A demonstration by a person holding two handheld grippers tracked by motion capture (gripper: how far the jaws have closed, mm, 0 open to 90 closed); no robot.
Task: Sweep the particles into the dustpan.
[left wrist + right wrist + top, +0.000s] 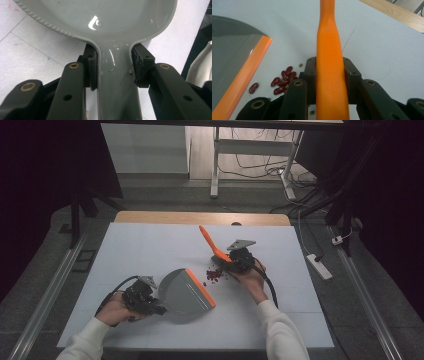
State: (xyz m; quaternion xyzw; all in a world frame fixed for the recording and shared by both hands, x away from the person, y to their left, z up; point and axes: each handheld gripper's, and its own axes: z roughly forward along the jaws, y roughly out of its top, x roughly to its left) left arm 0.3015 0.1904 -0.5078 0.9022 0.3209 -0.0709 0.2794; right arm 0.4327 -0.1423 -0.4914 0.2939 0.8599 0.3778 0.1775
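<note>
- One grey plastic dustpan (187, 295) with an orange rubber lip along its front edge lies on the white table (150, 250), at about seven o'clock from the table's middle, its lip facing two o'clock.
- The left gripper (145, 301) sits at the dustpan's nine o'clock side; in the left gripper view its two black jaws press against both sides of the glossy grey handle neck, holding it.
- One orange plastic brush handle (209, 241), long and slim, slants up toward eleven o'clock from the right gripper (239, 257), just right of the table's middle.
- In the right gripper view the jaws close on the handle from either side; the brush head is hidden below.
- One small heap of dark red kidney beans (214, 274) lies between dustpan lip and right gripper; roughly ten beans can be counted, with a few tiny greenish beans (300, 65) among them.
- Two hands in white sleeves (280, 330) hold the grippers.
</note>
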